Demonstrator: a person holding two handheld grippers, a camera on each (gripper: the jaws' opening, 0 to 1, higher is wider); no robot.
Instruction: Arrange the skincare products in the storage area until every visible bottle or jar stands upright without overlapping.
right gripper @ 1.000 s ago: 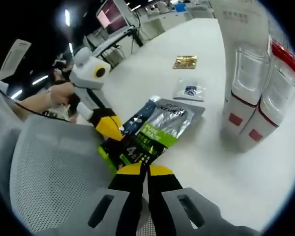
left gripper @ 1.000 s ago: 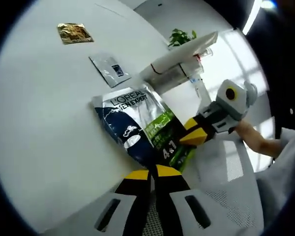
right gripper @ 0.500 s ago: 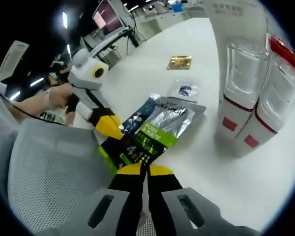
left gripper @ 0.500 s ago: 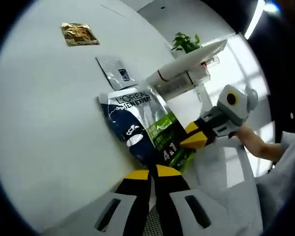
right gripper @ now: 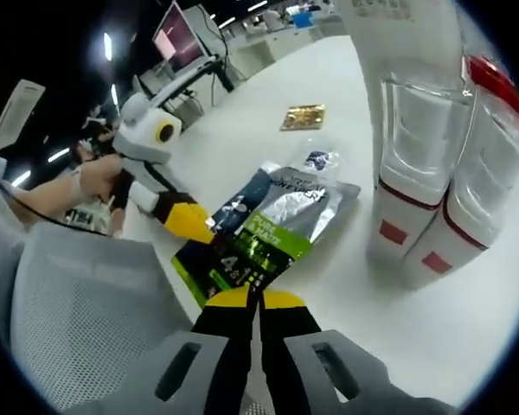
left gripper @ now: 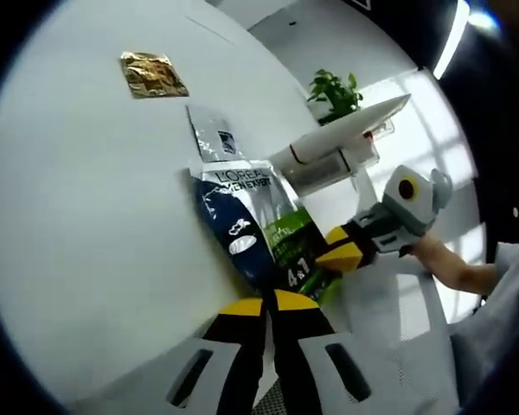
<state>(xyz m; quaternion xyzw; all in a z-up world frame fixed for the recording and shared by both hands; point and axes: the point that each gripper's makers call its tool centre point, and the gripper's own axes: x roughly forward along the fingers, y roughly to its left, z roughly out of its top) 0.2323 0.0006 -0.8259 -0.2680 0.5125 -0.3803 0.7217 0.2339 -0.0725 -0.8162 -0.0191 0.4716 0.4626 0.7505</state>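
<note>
A flat L'Oréal sachet pack lies on the white desk, its near edge at the desk's rim. Both grippers are clenched on that edge: left gripper w/ jaws pressed together, right gripper likewise, its yellow tips seen in the left gripper view. Beyond lie a small silver sachet & a gold sachet. Clear boxes w/ red caps stand upright beside the pack.
</note>
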